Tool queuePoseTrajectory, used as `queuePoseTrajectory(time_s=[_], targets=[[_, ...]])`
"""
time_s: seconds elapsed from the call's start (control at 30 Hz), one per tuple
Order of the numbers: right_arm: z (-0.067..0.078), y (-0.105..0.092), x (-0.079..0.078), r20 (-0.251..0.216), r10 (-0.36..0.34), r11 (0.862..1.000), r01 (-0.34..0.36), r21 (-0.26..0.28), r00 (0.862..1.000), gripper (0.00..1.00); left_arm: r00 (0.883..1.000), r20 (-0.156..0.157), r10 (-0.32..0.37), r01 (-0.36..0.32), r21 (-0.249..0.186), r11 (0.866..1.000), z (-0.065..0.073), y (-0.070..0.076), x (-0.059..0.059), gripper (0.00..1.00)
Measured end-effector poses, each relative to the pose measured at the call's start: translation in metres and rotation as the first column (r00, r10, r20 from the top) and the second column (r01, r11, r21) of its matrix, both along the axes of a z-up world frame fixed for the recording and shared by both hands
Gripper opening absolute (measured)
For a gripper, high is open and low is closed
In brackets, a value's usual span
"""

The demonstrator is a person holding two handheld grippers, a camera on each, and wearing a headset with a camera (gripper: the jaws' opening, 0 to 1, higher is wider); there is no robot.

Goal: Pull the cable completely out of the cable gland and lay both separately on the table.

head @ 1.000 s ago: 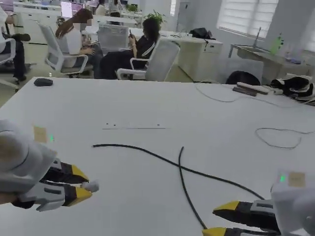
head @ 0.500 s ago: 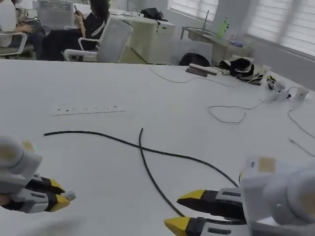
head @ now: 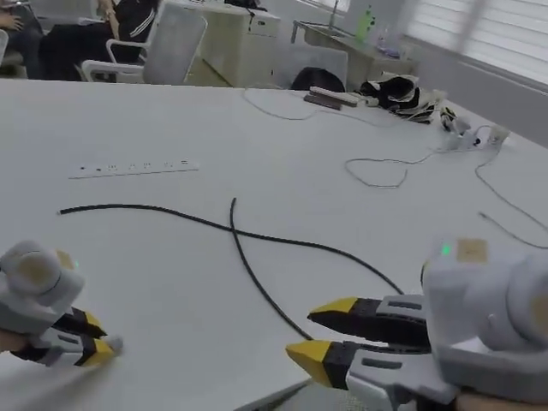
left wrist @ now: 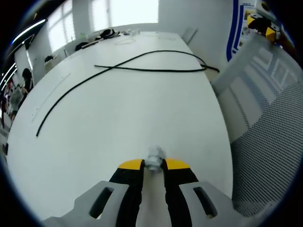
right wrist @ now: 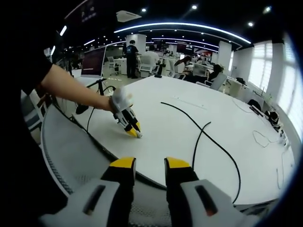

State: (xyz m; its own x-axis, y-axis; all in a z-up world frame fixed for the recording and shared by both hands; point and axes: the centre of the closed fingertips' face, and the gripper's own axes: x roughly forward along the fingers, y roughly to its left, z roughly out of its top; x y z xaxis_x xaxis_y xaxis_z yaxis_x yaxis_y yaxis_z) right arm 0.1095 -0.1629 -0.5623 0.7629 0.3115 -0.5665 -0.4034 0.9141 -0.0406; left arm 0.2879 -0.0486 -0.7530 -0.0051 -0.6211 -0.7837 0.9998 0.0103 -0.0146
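Pinching the freed gland [left wrist: 154, 156], left gripper [left wrist: 154, 165] hangs low to lay it clear of the cable [head: 236, 232]; right gripper [right wrist: 149, 161] gapes empty.

Matt black cable [head: 242, 234], smooth white table [head: 257, 137]

The cable [head: 237, 232] is black on a plain white table [head: 282, 145]. The left gripper [left wrist: 154, 164] and right gripper [right wrist: 144, 163] both have yellow tips, black jaws and pale grey bodies. The gland [left wrist: 154, 155] is whitish grey. The chair mesh [left wrist: 270, 156] is grey with fine dots
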Motion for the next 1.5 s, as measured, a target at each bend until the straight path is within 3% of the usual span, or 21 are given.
queuePoseTrajectory(time_s=[0.13,0.2,0.27,0.3,0.37,0.43,0.5,0.57,0.67,0.7,0.77,0.8,0.87,0.9,1.0,1.07,1.1,1.13,1.2,1.33,1.5], targets=[[0.005,-0.001,0.004,0.017,0.019,1.0,-0.02,0.001,1.0,0.25,1.0,0.006,0.03,-0.03,0.018,0.999,0.002,0.005,0.003,0.23],[0.005,-0.004,0.006,0.017,0.03,1.0,-0.03,0.0,0.999,0.25,0.998,0.045,0.05,-0.049,-0.006,0.999,0.014,0.005,0.011,0.38],[0.003,-0.009,0.01,0.012,0.045,0.999,-0.045,-0.003,0.999,0.25,0.993,0.028,0.116,-0.115,-0.026,0.993,0.028,0.008,0.015,0.46],[0.001,-0.011,0.012,0.006,0.051,0.999,-0.051,-0.005,0.999,0.26,0.989,0.049,0.142,-0.14,-0.046,0.989,0.041,0.011,0.018,0.46],[-0.003,-0.015,0.016,-0.016,0.069,0.998,-0.069,-0.006,0.997,0.26,0.98,0.039,0.195,-0.192,-0.076,0.979,0.061,0.015,0.017,0.46],[-0.006,-0.019,0.021,-0.029,0.087,0.996,-0.088,-0.002,0.996,0.25,0.963,0.038,0.266,-0.259,-0.128,0.957,0.089,0.021,0.015,0.48],[-0.014,-0.022,0.025,-0.058,0.102,0.995,-0.101,0.018,0.993,0.25,0.938,0.02,0.345,-0.336,-0.185,0.924,0.119,0.028,0.007,0.52],[-0.023,-0.027,0.029,-0.09,0.103,0.994,-0.099,0.039,0.991,0.25,0.918,0.005,0.396,-0.385,-0.227,0.895,0.147,0.037,-0.01,0.54],[-0.036,-0.027,0.031,-0.133,0.121,0.991,-0.113,0.068,0.984,0.26,0.893,0.017,0.45,-0.434,-0.233,0.87,0.169,0.057,-0.036,0.53],[-0.04,-0.025,0.032,-0.146,0.131,0.989,-0.12,0.084,0.981,0.27,0.874,0.035,0.484,-0.463,-0.238,0.854,0.174,0.067,-0.045,0.53],[-0.047,-0.023,0.03,-0.173,0.14,0.988,-0.126,0.092,0.975,0.28,0.839,0.039,0.543,-0.519,-0.247,0.819,0.176,0.08,-0.054,0.53],[-0.049,-0.022,0.03,-0.179,0.14,0.988,-0.125,0.091,0.974,0.28,0.802,0.061,0.594,-0.567,-0.236,0.789,0.173,0.093,-0.059,0.52],[-0.055,-0.018,0.026,-0.199,0.148,0.986,-0.13,0.101,0.969,0.29,0.762,0.104,0.639,-0.616,-0.19,0.765,0.165,0.114,-0.067,0.49],[-0.058,-0.015,0.023,-0.217,0.152,0.985,-0.128,0.117,0.964,0.29,0.734,0.059,0.677,-0.656,-0.196,0.728,0.161,0.119,-0.074,0.5],[-0.066,-0.012,0.016,-0.258,0.142,0.984,-0.108,0.144,0.956,0.33,0.693,-0.009,0.721,-0.708,-0.197,0.678,0.149,0.128,-0.086,0.58],[-0.062,-0.014,0.02,-0.246,0.125,0.982,-0.085,0.168,0.961,0.33,0.702,-0.007,0.712,-0.703,-0.166,0.692,0.138,0.132,-0.093,0.62],[-0.062,-0.013,0.021,-0.25,0.122,0.981,-0.077,0.18,0.961,0.35,0.7,-0.007,0.714,-0.706,-0.16,0.69,0.135,0.134,-0.095,0.63],[-0.065,-0.011,0.019,-0.278,0.113,0.978,-0.057,0.201,0.954,0.36,0.69,-0.015,0.724,-0.716,-0.161,0.679,0.133,0.136,-0.096,0.63],[-0.066,-0.005,0.016,-0.287,0.129,0.974,-0.067,0.214,0.949,0.38,0.666,-0.069,0.742,-0.74,-0.185,0.647,0.133,0.131,-0.098,0.63],[-0.067,-0.003,0.017,-0.283,0.112,0.979,-0.057,0.197,0.953,0.4,0.679,-0.061,0.732,-0.729,-0.172,0.662,0.126,0.127,-0.1,0.62],[-0.08,0.003,0.014,-0.324,0.126,0.986,-0.083,0.144,0.938,0.44,0.678,-0.036,0.734,-0.73,-0.151,0.666,0.121,0.129,-0.098,0.59]])
